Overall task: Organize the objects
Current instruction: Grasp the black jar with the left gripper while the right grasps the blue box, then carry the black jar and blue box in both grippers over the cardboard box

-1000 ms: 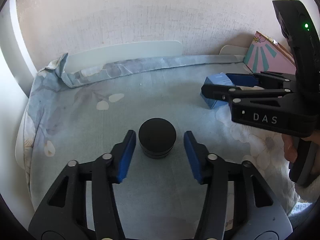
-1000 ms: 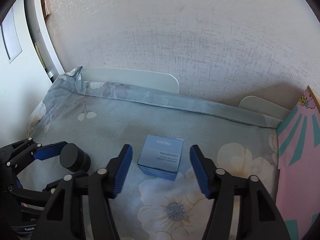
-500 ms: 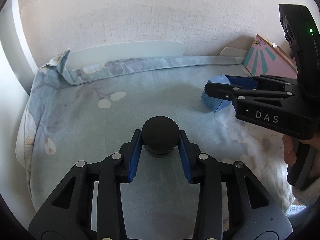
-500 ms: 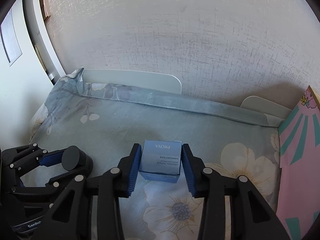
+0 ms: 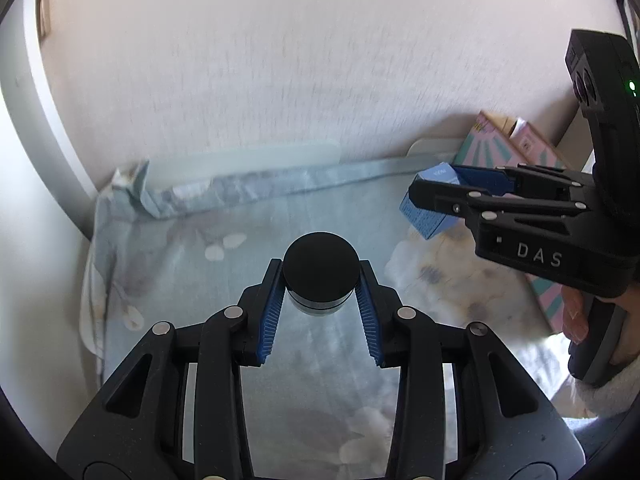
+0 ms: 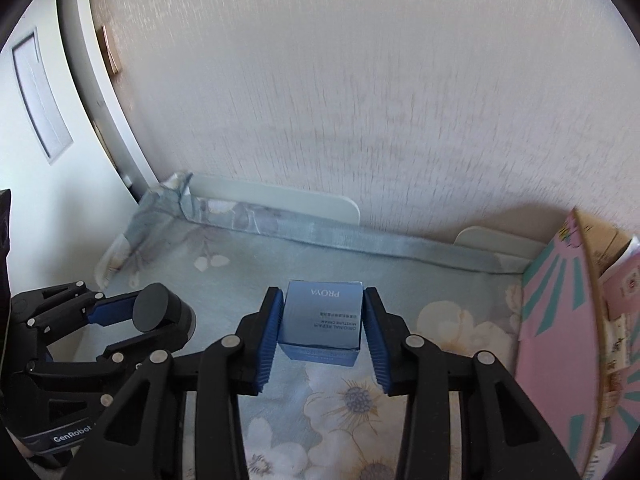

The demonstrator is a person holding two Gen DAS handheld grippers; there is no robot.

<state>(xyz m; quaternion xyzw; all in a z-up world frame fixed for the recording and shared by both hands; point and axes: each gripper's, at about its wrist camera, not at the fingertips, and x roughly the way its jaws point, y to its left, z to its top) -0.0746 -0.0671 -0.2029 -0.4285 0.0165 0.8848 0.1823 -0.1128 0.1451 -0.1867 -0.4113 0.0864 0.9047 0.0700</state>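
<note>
— black jar [image 5: 321, 276], where does it sit?
— clamped in the left gripper [image 5: 320, 280], blue pads [image 5: 271, 312] pressed on both sides of it. it looks raised off the floral cloth [image 5: 192, 248], though the blur makes that hard to be sure of.
— and further right?
— the right gripper [image 6: 320, 320] is closed on the blue box [image 6: 322, 322], pads touching its two side faces. the lettering "prova" on its top reads upside down from that wrist view. its front lower edge hangs over the cloth's flower print.
— beyond that?
— a pink box [image 6: 556, 320] with teal rays stands at the right edge, near the wall [image 6: 360, 80], well apart from the jar.
</note>
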